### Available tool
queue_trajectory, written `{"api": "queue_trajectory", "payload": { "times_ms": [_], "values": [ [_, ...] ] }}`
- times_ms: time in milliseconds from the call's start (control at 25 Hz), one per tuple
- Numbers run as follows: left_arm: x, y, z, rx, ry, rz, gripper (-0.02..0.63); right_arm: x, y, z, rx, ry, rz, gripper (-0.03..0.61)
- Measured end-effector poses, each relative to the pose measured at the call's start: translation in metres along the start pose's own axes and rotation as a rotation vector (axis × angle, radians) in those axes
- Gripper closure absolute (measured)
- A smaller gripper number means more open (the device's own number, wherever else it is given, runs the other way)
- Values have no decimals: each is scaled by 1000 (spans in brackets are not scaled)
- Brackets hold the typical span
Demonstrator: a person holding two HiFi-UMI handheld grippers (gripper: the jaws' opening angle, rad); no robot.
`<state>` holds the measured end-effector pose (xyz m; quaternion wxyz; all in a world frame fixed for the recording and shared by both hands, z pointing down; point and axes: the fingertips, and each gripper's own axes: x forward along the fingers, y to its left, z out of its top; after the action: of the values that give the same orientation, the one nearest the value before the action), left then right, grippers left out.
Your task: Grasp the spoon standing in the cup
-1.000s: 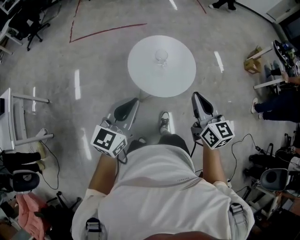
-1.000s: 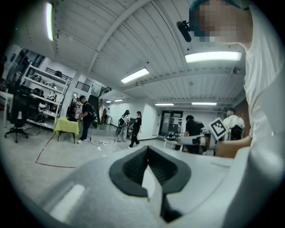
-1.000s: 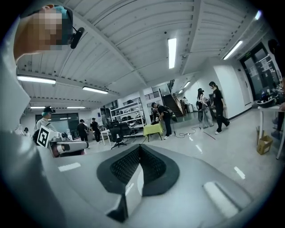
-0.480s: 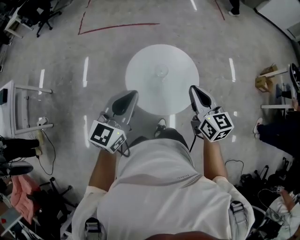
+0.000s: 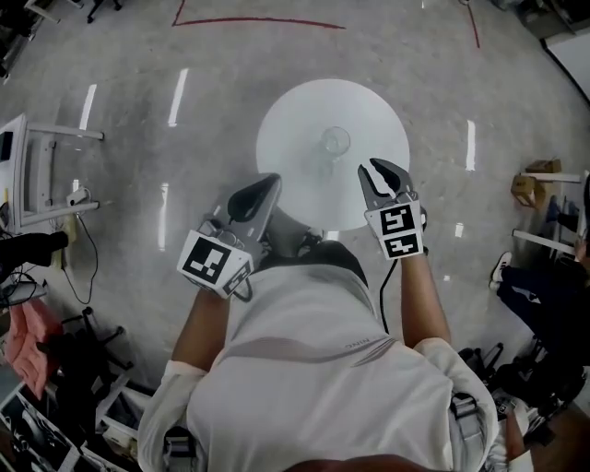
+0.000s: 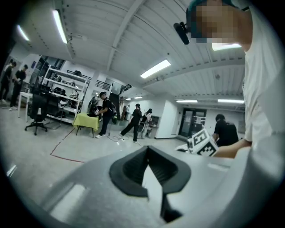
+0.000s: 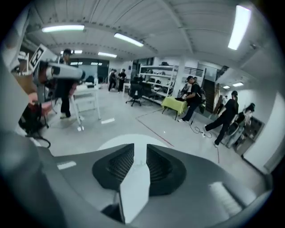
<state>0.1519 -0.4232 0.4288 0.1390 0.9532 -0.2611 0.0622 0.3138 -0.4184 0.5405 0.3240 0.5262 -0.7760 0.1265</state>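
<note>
A clear glass cup stands near the middle of the round white table. At this distance I cannot make out a spoon in it. My right gripper hovers over the table's near right edge, a little short of the cup, its jaws slightly apart with nothing between them. Over the floor beside the table's near left edge hangs my left gripper, its jaws together and empty. In the right gripper view a strip of the table shows past the right gripper. The left gripper looks across the room, with no cup in sight.
A white desk frame stands at the left, with cables and bags on the floor near it. Boxes and a shelf sit at the right. Red tape lines mark the floor beyond the table. Several people stand far off.
I have stepped closer to the table. Both grippers moved forward; the right one now reaches over the table's near edge and its jaws show a gap.
</note>
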Motion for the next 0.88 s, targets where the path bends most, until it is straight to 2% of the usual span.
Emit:
{"api": "queue_trajectory", "payload": {
  "times_ms": [80, 200, 440, 680, 880],
  "values": [
    [2, 13, -1, -8, 6, 2, 612, 25, 6, -14, -102, 93, 1, 483],
    [-3, 32, -1, -17, -4, 35, 612, 62, 14, -41, -202, 205, 22, 483],
    [-16, 59, -12, -42, 8, 91, 612, 118, 22, -79, -369, 345, 33, 485],
    [-29, 70, -23, -65, 16, 132, 612, 146, 21, -104, -399, 424, 60, 486],
    [-38, 80, -24, -80, 14, 169, 612, 156, 27, -104, -405, 424, 81, 500]
  ]
}}
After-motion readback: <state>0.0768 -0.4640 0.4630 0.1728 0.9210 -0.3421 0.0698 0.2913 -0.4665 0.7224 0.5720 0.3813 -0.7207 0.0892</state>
